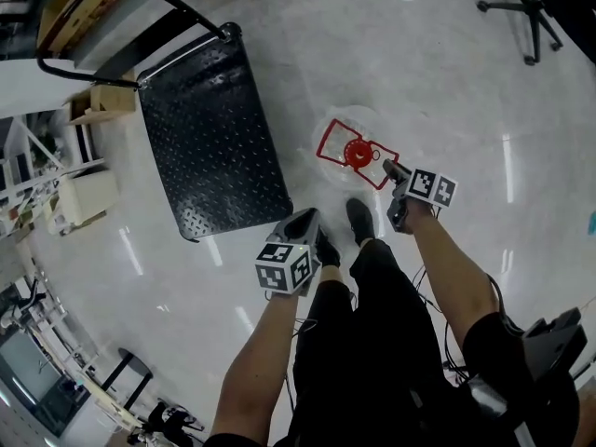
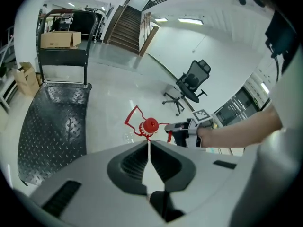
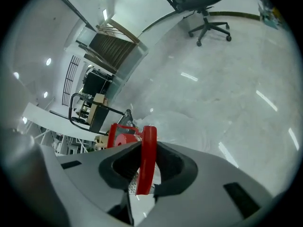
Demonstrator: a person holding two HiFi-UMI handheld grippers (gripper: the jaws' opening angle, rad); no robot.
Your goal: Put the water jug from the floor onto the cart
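The water jug (image 1: 346,130) is clear, with a red cap (image 1: 357,154) and a red handle frame (image 1: 374,170), and stands on the pale floor just right of the black cart (image 1: 209,128). My right gripper (image 1: 389,168) is at the jug's near right side, shut on a bar of the red handle (image 3: 147,152), which stands upright between its pads. My left gripper (image 1: 307,218) hangs lower left of the jug, above my shoe, its jaws shut with nothing between them. From the left gripper view the cap (image 2: 150,125) lies straight ahead of the left gripper (image 2: 149,144), with the cart (image 2: 52,126) to the left.
The cart's push handle (image 1: 93,68) rises at its far end, with cardboard boxes (image 1: 104,101) behind it. An office chair (image 2: 191,82) stands farther off across the floor. My two shoes (image 1: 360,220) are just in front of the jug. Stairs (image 2: 125,27) rise in the background.
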